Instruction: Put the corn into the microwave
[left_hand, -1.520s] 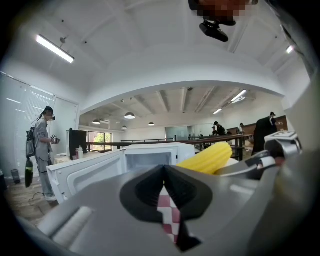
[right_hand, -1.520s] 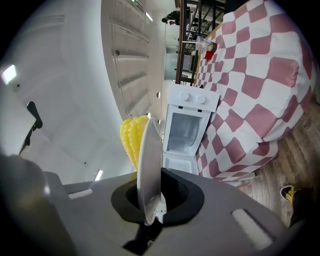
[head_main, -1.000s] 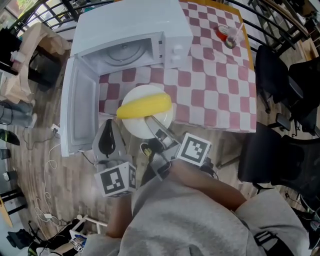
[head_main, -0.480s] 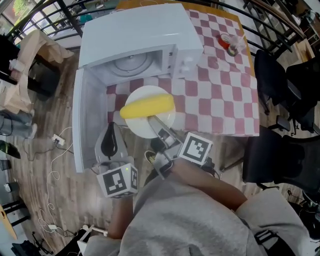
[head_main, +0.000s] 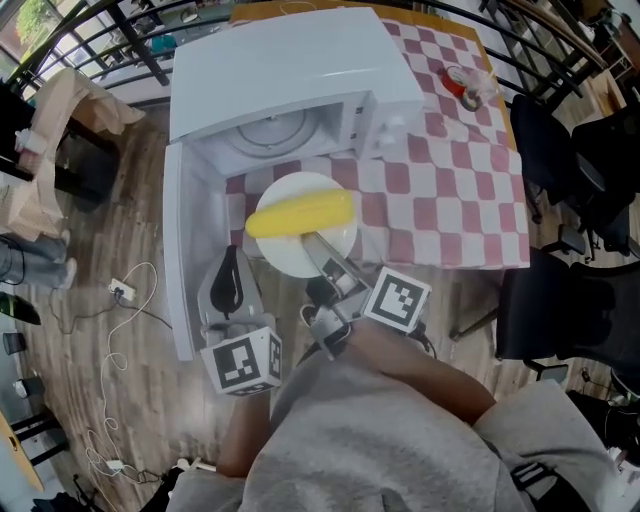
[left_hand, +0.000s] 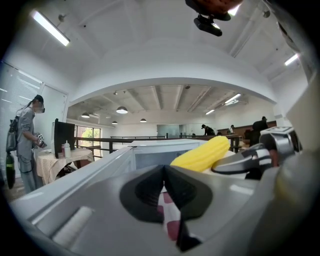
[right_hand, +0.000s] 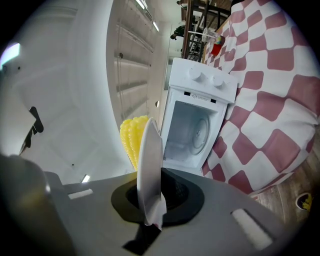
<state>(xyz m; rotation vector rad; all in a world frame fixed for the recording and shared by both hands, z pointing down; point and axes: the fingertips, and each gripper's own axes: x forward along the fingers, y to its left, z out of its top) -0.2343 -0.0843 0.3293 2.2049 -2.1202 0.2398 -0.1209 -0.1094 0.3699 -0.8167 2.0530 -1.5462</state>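
Corn (head_main: 300, 214) lies across a white plate (head_main: 295, 258) at the middle of the head view, just below the mouth of the open microwave (head_main: 290, 70) and not yet inside. The right tool (head_main: 313, 245) is clamped on the plate's near rim. Its own view shows that rim edge-on between the closed jaws, with the cob beyond it. The left tool (head_main: 232, 256) has its jaws together on nothing, beside the swung-out door (head_main: 178, 250) at the left.

To do this carry well, I judge the plate should be kept level so the round cob cannot roll off. It should be steered straight at the cavity and set down on the glass turntable (head_main: 262, 130). A grip on the thin rim gives little leverage, so a slow approach seems wise.

The microwave's roof hides most of the cavity in the head view. A small red item (head_main: 455, 80) on the checked counter (head_main: 440, 200) at upper right is too small to identify.
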